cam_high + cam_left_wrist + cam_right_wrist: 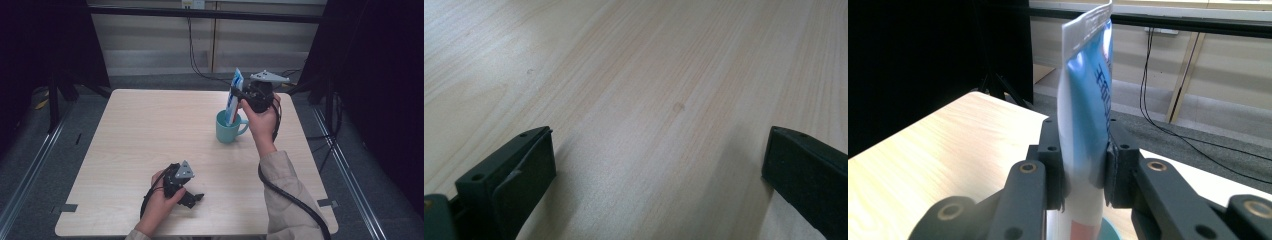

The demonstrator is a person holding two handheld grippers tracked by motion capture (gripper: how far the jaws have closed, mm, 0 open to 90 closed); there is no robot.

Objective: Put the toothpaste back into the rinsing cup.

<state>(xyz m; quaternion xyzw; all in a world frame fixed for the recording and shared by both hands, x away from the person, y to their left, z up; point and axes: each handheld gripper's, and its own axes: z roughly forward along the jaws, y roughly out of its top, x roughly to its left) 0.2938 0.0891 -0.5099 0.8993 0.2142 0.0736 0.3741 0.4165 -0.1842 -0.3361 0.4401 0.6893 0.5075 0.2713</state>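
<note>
A blue and white tube (234,95) stands upright with its lower end inside a teal mug (229,128) right of the table's middle. My right gripper (238,94) is shut on the tube's upper part, above the mug. In the right gripper view the tube (1087,115) rises between the two black jaws, its crimped end on top, and the mug's rim (1109,230) peeks out below. My left gripper (194,198) rests low near the table's front edge, open. In the left gripper view its fingers (519,175) stand wide apart over bare wood.
The light wooden table (150,140) has open room to the left and behind the mug. Dark curtains flank the table on both sides. Cables (192,50) hang down the back wall. A thick black cable (295,200) trails from my right gripper along the sleeve.
</note>
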